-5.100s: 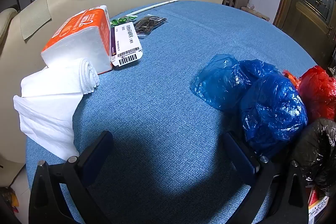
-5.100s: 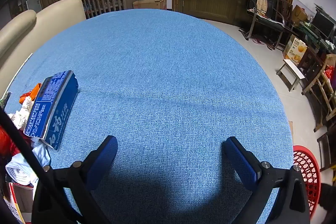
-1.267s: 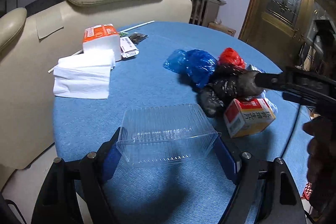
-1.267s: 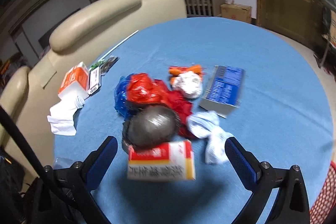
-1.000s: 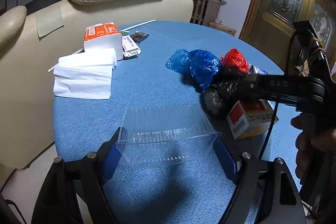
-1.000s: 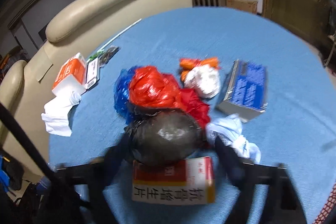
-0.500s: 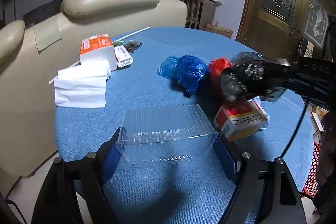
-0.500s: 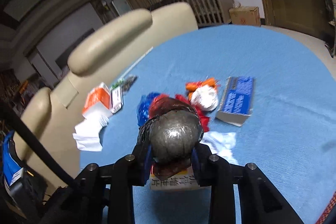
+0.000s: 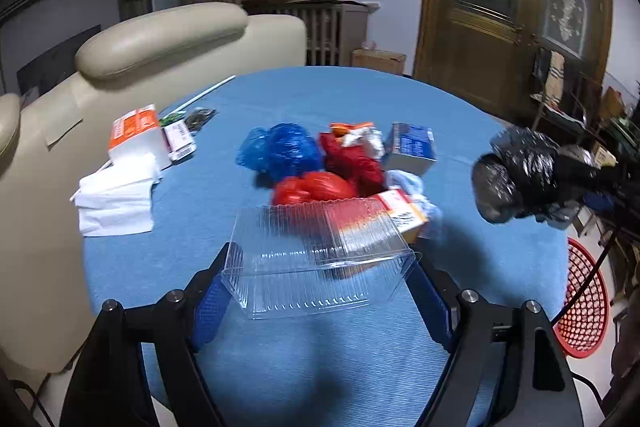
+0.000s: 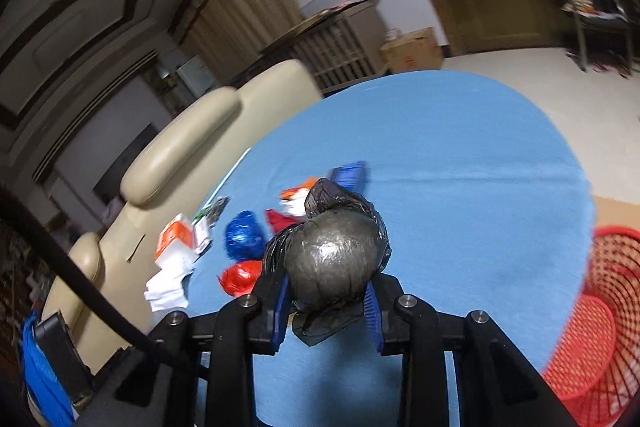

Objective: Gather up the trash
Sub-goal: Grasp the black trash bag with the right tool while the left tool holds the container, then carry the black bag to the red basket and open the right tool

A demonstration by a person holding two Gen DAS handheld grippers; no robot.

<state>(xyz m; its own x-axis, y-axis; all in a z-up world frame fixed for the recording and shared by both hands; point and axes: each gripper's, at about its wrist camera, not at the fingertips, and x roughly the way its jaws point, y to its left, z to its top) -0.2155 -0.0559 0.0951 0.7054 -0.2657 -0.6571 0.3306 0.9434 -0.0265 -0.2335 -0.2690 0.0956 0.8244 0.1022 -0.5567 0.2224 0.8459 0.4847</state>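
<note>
My left gripper [image 9: 320,291] is shut on a clear plastic clamshell box [image 9: 320,259] and holds it above the near edge of the blue round table [image 9: 360,95]. My right gripper [image 10: 326,301] is shut on a black plastic bag ball [image 10: 332,267], lifted high over the table; the bag also shows at the right of the left wrist view [image 9: 516,175]. A red mesh trash basket [image 10: 592,339] stands on the floor to the right and shows in the left wrist view too [image 9: 584,307]. A trash pile lies mid-table: blue bag [image 9: 284,147], red bags [image 9: 336,171], blue box [image 9: 412,147], red-and-white box [image 9: 404,215].
An orange tissue pack [image 9: 136,135] and loose white tissues [image 9: 116,195] lie at the table's left edge. A cream sofa [image 9: 160,43] stands behind the table on the left. A wooden door [image 9: 500,27] and cluttered furniture are at the right.
My right gripper has closed on the black bag, lifted it off the pile and carried it up and to the right, towards the red basket. My left gripper has kept hold of the clear box.
</note>
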